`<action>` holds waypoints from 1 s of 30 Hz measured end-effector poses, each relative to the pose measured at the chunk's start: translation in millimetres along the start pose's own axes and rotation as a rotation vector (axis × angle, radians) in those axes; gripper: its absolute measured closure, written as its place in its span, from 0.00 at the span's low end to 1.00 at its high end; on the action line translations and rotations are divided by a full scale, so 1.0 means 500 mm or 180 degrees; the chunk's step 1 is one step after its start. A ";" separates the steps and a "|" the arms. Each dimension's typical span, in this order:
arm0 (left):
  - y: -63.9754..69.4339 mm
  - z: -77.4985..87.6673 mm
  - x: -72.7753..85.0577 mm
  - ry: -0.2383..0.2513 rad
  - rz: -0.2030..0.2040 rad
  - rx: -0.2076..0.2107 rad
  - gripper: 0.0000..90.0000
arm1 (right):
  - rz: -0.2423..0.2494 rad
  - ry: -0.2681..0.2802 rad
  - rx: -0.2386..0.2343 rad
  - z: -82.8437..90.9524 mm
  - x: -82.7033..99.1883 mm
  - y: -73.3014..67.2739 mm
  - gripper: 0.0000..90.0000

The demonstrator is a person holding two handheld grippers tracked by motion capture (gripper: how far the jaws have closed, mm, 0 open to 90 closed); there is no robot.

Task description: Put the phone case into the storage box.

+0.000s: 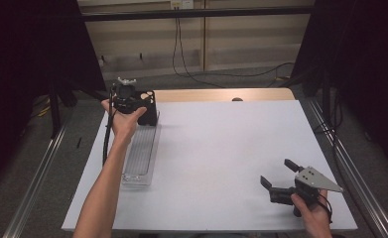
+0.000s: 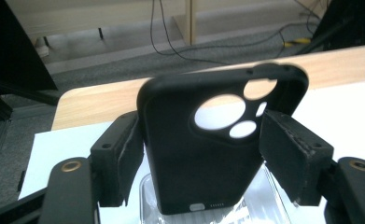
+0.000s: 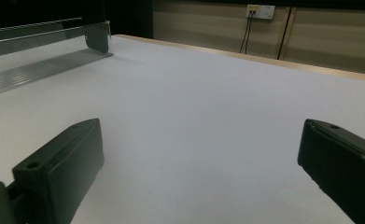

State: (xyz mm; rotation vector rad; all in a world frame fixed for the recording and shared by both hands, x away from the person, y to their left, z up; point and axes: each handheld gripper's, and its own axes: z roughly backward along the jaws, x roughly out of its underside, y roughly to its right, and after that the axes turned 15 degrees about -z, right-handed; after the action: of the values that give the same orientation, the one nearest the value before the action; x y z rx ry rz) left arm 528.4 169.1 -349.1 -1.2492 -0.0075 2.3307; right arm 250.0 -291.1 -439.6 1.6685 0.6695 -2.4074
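My left hand-held gripper [image 2: 203,154] pinches a black phone case [image 2: 208,144] by its two long edges, holding it upright between the pads just above the far end of a clear plastic tray [image 1: 141,151] on the table [image 1: 221,148]. My right hand-held gripper [image 1: 277,176] rests on the table well apart, jaws spread and holding nothing. To do this step well, I judge the squeeze should stay even and the case vertical, so its soft sides neither buckle nor slip.
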 end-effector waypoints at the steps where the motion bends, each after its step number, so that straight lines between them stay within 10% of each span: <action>1: -0.001 -0.001 0.000 -0.0010 -0.0013 -0.0005 0.32 | 0.0005 -0.0007 -0.0002 0.000 0.000 0.000 0.00; 30: -0.033 0.017 0.022 0.0215 0.0119 0.0129 0.05 | 0.0004 -0.0013 -0.0012 -0.002 0.001 0.000 0.00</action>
State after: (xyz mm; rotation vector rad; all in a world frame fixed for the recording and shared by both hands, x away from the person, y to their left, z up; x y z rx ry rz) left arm 523.6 190.3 -349.1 -1.3178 0.0862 2.3070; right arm 250.4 -290.5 -440.3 1.6616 0.6717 -2.4064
